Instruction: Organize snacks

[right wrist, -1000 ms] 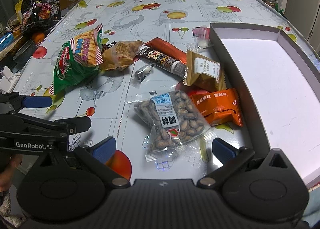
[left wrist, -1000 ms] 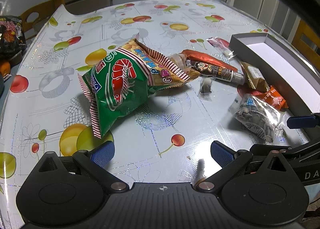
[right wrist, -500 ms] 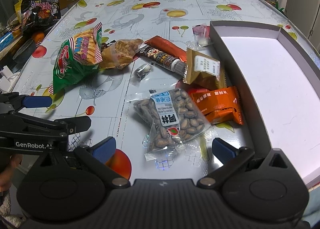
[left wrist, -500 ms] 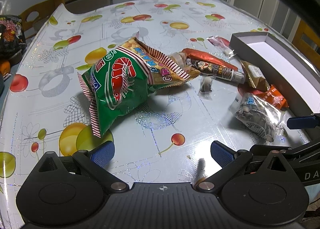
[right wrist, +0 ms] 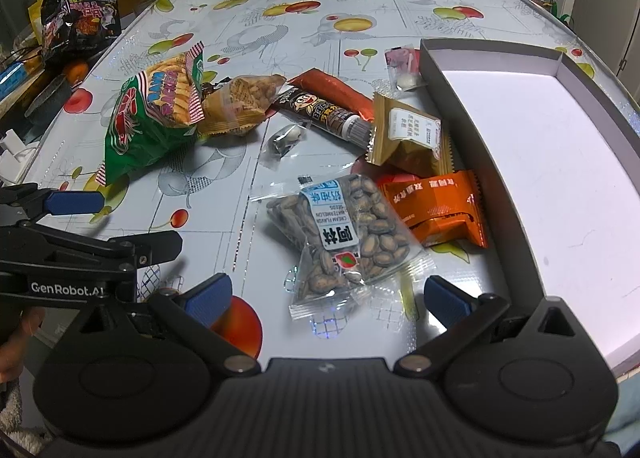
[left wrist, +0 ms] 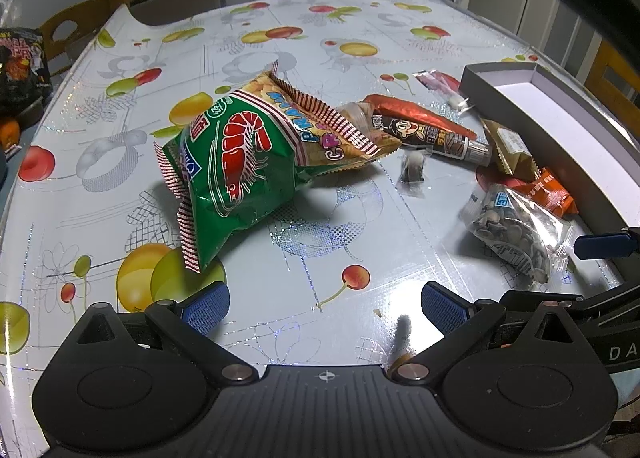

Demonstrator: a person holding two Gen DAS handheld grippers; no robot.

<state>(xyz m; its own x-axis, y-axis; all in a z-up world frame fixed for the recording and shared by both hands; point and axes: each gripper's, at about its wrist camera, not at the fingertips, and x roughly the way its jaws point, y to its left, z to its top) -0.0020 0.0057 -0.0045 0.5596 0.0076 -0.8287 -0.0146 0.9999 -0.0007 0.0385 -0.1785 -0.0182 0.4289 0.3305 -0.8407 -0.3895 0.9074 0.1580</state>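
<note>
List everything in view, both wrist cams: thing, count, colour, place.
prawn cracker bag: 1, green, left of pile
biscuit pack: 1, tan, beside cracker bag
chocolate tube: 1, red-brown, centre
small candy: 1, silver, mid-table
gold packet: 1, against box wall
orange packet: 1, beside box
watermelon seeds: 1, clear, just ahead of right tongs
pink sachet: 1, far box corner
box: 1, grey, white inside, right
left tongs: open
right tongs: open
</note>
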